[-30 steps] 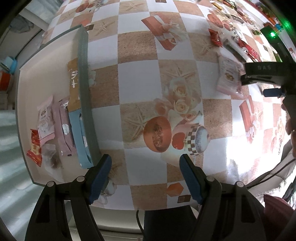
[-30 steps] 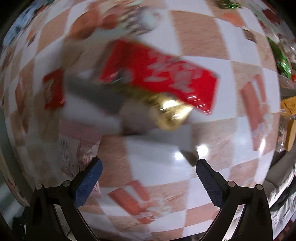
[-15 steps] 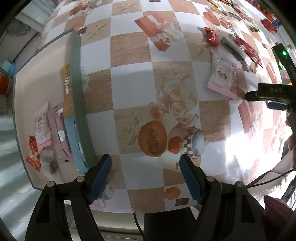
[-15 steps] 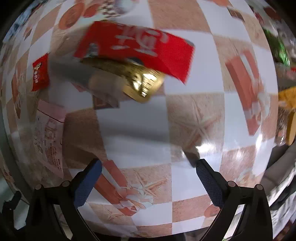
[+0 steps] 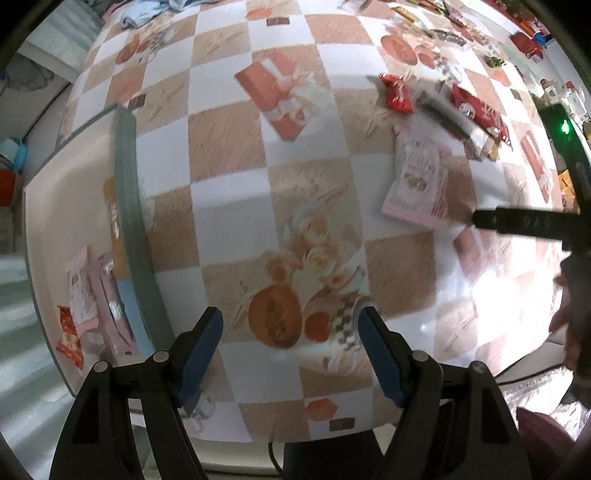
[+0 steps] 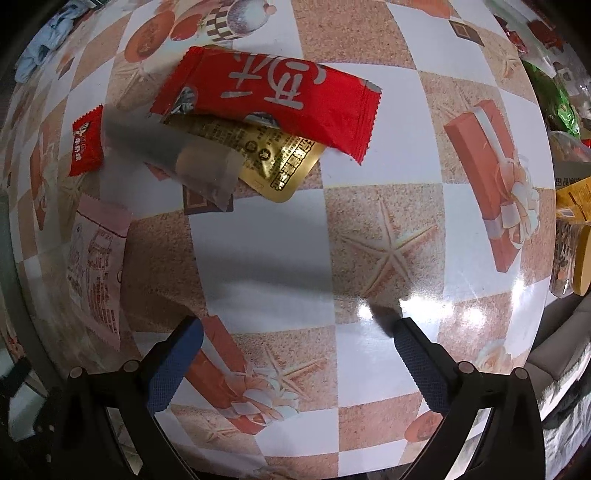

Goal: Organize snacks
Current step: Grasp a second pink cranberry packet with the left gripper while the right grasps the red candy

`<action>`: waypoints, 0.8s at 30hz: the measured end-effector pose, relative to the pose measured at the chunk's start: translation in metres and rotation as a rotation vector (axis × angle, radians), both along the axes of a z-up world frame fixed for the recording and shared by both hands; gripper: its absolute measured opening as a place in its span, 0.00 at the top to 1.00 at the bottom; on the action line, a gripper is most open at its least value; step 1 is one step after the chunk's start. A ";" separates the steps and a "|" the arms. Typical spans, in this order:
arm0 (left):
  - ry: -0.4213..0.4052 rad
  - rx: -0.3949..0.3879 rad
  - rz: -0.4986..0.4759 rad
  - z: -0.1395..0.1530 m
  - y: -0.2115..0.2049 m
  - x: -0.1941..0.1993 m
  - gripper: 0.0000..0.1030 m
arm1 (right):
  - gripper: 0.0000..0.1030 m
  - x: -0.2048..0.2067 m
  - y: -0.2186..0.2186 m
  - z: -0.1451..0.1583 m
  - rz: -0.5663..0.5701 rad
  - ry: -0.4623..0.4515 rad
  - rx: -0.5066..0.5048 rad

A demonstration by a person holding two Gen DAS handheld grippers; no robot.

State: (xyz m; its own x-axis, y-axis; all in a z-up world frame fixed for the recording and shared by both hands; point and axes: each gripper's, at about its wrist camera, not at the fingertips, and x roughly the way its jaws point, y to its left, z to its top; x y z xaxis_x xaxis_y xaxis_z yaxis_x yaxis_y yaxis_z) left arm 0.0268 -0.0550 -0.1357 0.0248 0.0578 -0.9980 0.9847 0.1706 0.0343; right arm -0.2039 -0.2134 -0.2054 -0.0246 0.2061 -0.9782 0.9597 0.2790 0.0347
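My left gripper (image 5: 290,321) is open and empty above the checkered tablecloth, pointing straight down. To its left lies a shallow tray with a grey rim (image 5: 127,206) holding pink packets (image 5: 79,291) and a small red packet (image 5: 68,332). My right gripper (image 6: 297,328) is also open with nothing between its fingers. Ahead of it lies a pile: a long red packet (image 6: 273,96) over a gold packet (image 6: 280,166), with a grey translucent packet (image 6: 177,151) beside them. A small red packet (image 6: 86,142) and a pink packet (image 6: 96,258) lie to the left.
In the right wrist view, a green packet (image 6: 554,99), a yellow box (image 6: 576,195) and a yellow-lidded jar (image 6: 576,258) crowd the right table edge. More snacks line the far edge (image 5: 443,29). In the left wrist view, the right tool's black body (image 5: 528,221) shows at the right.
In the left view the tray has slid left and the pink packet has come nearer. In the right view the snack pile has shifted toward the top. Both grippers stay open.
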 end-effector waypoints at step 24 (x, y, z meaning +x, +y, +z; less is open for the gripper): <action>0.050 -0.071 -0.119 -0.016 -0.119 -0.084 0.23 | 0.00 0.001 -0.049 0.046 0.323 -0.011 -0.216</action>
